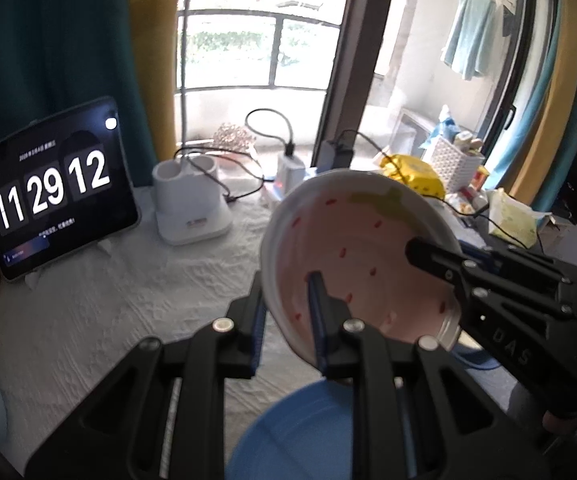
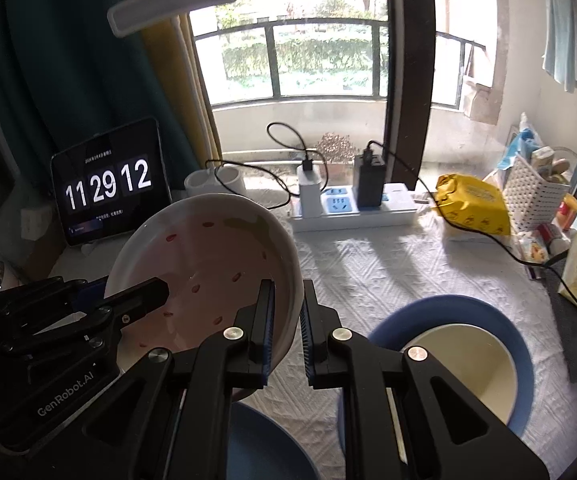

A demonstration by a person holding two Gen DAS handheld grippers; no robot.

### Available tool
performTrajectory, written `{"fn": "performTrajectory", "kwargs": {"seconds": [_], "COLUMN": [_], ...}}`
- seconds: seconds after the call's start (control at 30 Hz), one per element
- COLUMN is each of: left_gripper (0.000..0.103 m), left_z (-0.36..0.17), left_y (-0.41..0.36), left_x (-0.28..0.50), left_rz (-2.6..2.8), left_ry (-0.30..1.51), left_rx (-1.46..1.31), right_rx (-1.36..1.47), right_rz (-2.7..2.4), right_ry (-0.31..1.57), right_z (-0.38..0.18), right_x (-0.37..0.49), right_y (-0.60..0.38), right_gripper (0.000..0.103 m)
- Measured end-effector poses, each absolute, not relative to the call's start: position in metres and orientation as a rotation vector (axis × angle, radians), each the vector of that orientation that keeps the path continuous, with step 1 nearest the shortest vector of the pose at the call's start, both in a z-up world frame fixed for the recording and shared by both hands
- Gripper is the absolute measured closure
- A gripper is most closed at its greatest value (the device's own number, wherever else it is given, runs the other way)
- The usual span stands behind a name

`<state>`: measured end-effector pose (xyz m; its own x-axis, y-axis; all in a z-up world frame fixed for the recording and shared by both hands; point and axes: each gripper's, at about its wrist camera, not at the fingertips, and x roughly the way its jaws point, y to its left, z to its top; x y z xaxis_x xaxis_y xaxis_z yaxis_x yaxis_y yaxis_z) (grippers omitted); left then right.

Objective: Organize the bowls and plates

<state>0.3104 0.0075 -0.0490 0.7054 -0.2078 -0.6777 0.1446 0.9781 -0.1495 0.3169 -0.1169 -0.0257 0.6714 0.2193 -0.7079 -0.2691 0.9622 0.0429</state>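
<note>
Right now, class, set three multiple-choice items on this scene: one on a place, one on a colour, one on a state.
1. Where is the cream bowl?
A. on a blue plate
B. beside the tablet
C. in the white basket

2. What colour are the pink bowl's specks?
A. green
B. red
C. black

3. How is the pink bowl held?
A. by one pair of tongs
B. it rests on the cloth
C. by both tongs at opposite rims

Answers:
1 A: the cream bowl sits in the blue plate.
2 B: the pink bowl has red specks.
3 C: the left tongs and right tongs each pinch its rim.
</note>
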Motion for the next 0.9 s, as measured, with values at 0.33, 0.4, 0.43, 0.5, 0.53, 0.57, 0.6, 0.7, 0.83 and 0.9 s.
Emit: {"fn": "performTrajectory", "kwargs": {"seconds": [0.33,0.4,0.43,0.5,0.53,0.57,0.6,0.7,0.83,0.9], "left_gripper": [0.083,0.083,0.083,0.083,0.083,0.083,0.083,0.083,0.083,0.083], "left_z": [-0.035,-0.034,-0.033,-0.033,-0.032,-0.032,-0.032,-0.032,-0.031,-0.032], "left_y": [-0.036,-0.045,-0.049,-0.058,-0.062,-0.066,-0.068,-0.078,-0.091,-0.097], "left_x": [0.295,0.293,0.292,0.291,0.290,0.289,0.289,0.289,0.289,0.289], "left_rz": [-0.242,-0.252,-0.256,-0.265,-0.269,-0.272,-0.274,-0.278,-0.283,-0.287], "left_ry": [0.742,0.742,0.742,0.742,0.742,0.743,0.744,0.749,0.752,0.757], "left_rx": [-0.057,-0.050,-0.046,-0.038,-0.034,-0.029,-0.025,-0.011,0.009,0.016], "right_rx": [-0.044,-0.037,-0.033,-0.028,-0.025,-0.022,-0.019,-0.007,0.011,0.019], "right_rz": [0.243,0.232,0.228,0.219,0.215,0.211,0.207,0.202,0.196,0.191], "right_ry": [0.749,0.740,0.737,0.731,0.729,0.727,0.725,0.719,0.715,0.715], "right_z": [-0.007,-0.004,-0.003,-0.001,0.000,0.001,0.002,0.003,0.003,0.002], "right_x": [0.294,0.289,0.287,0.283,0.281,0.279,0.278,0.274,0.270,0.269], "right_y": [-0.159,-0.168,-0.173,-0.181,-0.184,-0.188,-0.192,-0.202,-0.214,-0.221], "right_gripper": [0.089,0.089,0.089,0.089,0.089,0.089,0.089,0.089,0.089,0.089]}}
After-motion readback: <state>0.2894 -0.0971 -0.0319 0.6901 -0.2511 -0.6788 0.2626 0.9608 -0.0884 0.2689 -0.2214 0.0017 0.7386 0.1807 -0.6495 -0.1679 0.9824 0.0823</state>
